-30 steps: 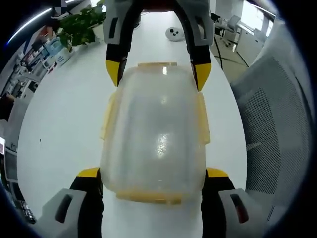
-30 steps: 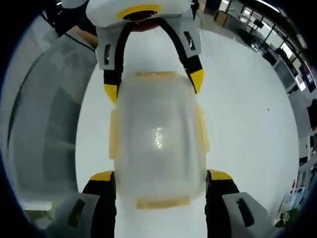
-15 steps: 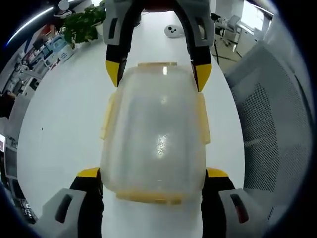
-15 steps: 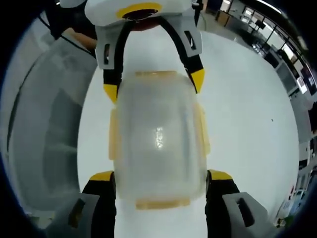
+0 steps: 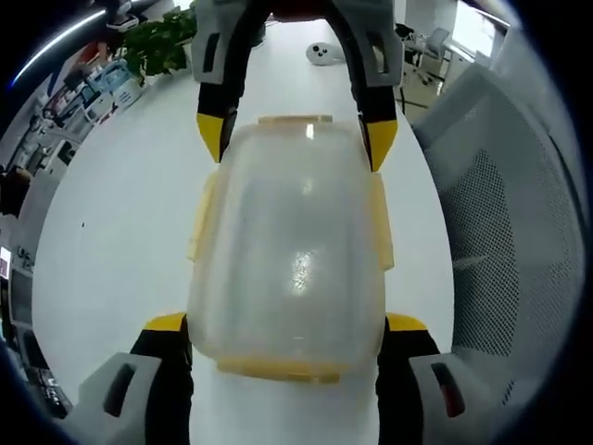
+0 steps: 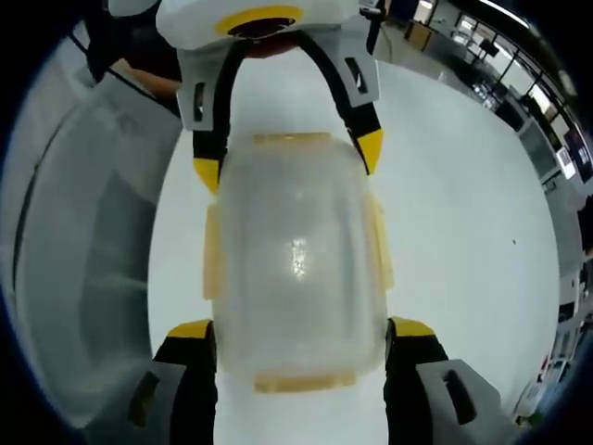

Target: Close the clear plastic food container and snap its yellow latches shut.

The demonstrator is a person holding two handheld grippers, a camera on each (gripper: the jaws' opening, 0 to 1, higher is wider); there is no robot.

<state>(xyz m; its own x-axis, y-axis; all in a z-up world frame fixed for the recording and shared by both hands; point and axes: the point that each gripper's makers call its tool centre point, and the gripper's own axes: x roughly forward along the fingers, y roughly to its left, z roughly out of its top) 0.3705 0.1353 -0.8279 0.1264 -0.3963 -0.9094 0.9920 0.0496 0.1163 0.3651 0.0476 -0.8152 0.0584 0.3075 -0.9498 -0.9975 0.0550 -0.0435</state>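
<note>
A clear plastic food container (image 5: pixel 292 250) with its lid on lies lengthwise over the white table (image 5: pixel 120 222). Yellow latches (image 5: pixel 380 227) run along its long sides and both ends. My left gripper (image 5: pixel 287 324) is shut on the container's near end, its yellow-tipped jaws pressing both sides. The right gripper (image 5: pixel 295 139) clamps the far end from the opposite direction. In the right gripper view the same container (image 6: pixel 295 260) sits between my right gripper (image 6: pixel 301 329) and the left gripper (image 6: pixel 285 158). Whether the latches are snapped down I cannot tell.
A grey mesh chair (image 5: pixel 510 232) stands close along the table's edge, also seen as the chair (image 6: pixel 83 241) in the right gripper view. A potted plant (image 5: pixel 157 42) and a small white round device (image 5: pixel 320 53) sit at the table's far end.
The table, chair and plant have drifted slightly behind the container, so both cameras have moved together. The container keeps its place between both pairs of jaws.
</note>
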